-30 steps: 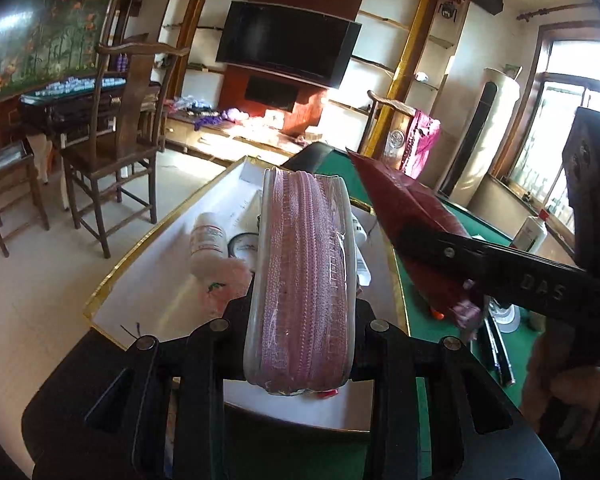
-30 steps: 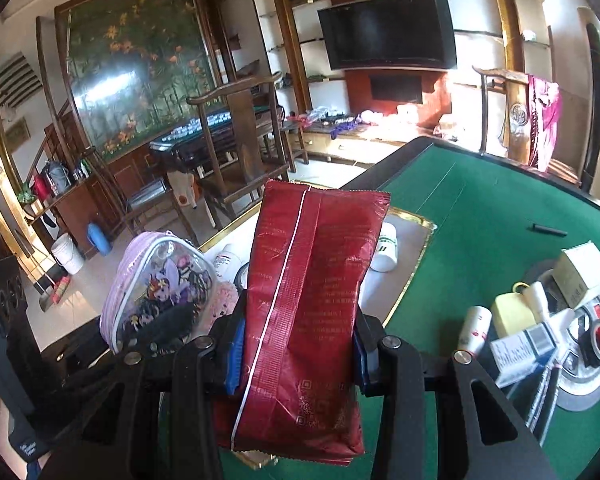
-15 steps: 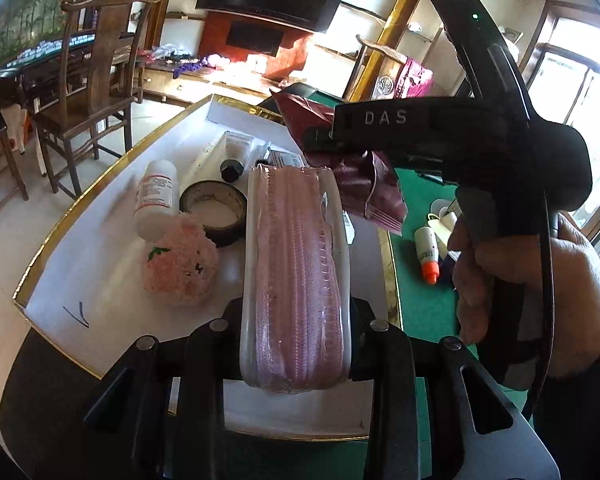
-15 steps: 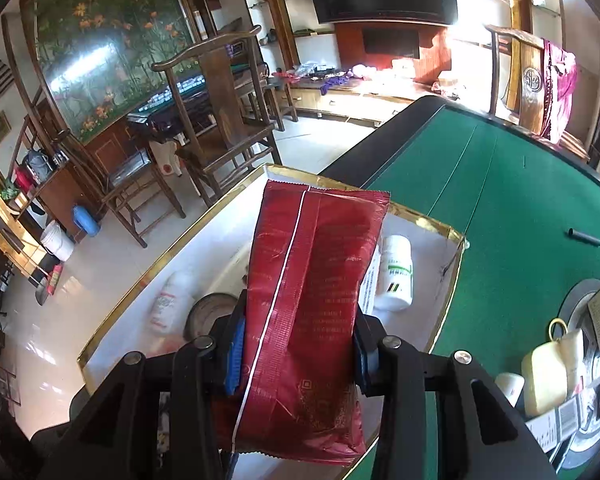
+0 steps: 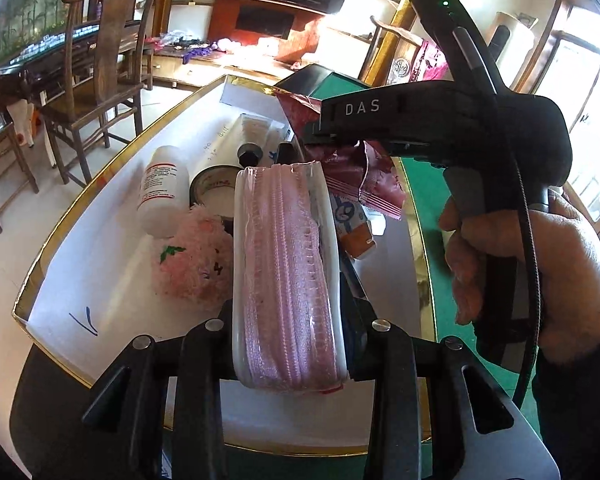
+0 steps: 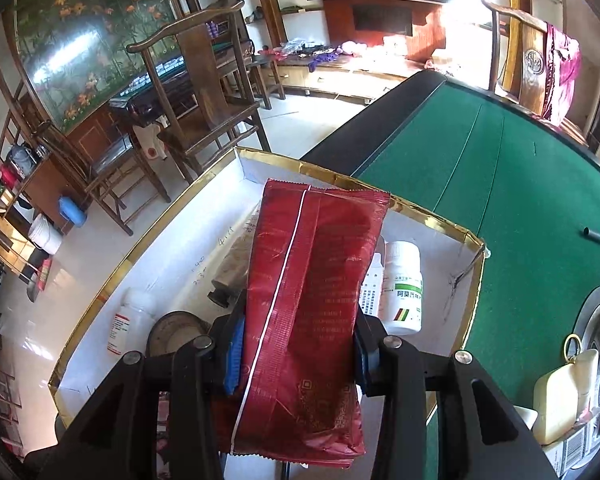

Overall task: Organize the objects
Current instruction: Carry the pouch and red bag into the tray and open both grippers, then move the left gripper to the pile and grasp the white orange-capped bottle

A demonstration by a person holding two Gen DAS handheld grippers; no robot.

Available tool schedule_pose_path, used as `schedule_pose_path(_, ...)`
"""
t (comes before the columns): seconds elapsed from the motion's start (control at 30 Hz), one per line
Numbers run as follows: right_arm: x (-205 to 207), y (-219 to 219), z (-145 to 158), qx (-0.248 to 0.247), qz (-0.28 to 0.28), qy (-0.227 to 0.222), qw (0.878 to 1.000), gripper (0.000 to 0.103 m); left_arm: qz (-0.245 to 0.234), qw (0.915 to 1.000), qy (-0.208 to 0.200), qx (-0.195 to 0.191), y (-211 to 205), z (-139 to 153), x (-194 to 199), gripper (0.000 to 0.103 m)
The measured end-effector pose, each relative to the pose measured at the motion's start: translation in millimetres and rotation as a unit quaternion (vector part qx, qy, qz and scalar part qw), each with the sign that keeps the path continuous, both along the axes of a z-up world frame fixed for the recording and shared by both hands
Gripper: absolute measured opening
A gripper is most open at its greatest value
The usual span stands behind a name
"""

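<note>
— Both hands are loaded, look. The left gripper (image 5: 290, 280) is clenched on that pink zippered pouch (image 5: 286, 276), zip edge up, and the right gripper (image 6: 300, 344) is clamped across the lower half of the red foil packet (image 6: 312, 312).

— Where are they, exactly?

— Both hang over the gold-rimmed tray (image 5: 112, 148). The pouch is above the tray's near edge, beside the fluffy pink toy (image 5: 192, 260). The packet is over the far right part, above the white pill bottle (image 6: 402, 288) lying by the right rim.

— How would you say they handle?

— Light, I'd guess, both of them. The pouch looks soft with clear plastic sides, so the pads sink in a little; held across its narrow width it should stay put. The packet is crinkly foil, probably slick, and its top half stands free above the pads, so it may flop.

— Better hold somewhere else?

— Mid-body, as now, seems right. The seam edges would crumple.

— Room to set them down?

— Tight. The tape roll (image 5: 214, 188) and the other white bottle (image 5: 162, 190) already fill the middle, so each needs a bare patch of the white floor.
</note>
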State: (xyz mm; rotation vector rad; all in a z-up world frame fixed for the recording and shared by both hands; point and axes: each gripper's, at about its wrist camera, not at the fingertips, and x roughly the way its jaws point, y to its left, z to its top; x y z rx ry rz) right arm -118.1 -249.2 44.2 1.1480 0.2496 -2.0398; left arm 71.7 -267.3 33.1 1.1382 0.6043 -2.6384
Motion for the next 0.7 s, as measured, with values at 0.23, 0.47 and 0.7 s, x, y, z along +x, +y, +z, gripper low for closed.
schedule_pose_path(0.23, 1, 3, 3, -0.010, -0.005, -0.020, 1.000, 0.048, -0.001, 1.0000, 0.003, -0.001, -1, 7, 4, 0.047)
schedule_pose_path(0.47, 9, 17, 29, -0.047, -0.004, -0.010, 0.999, 0.049, 0.011, 0.9997, 0.018, -0.010, -6, 22, 14, 0.053)
schedule_pose_path(0.7, 28, 60, 62, -0.108, 0.006, 0.003, 0.994, 0.049, 0.028, 0.9986, 0.041, -0.019, -6, 35, 27, 0.058)
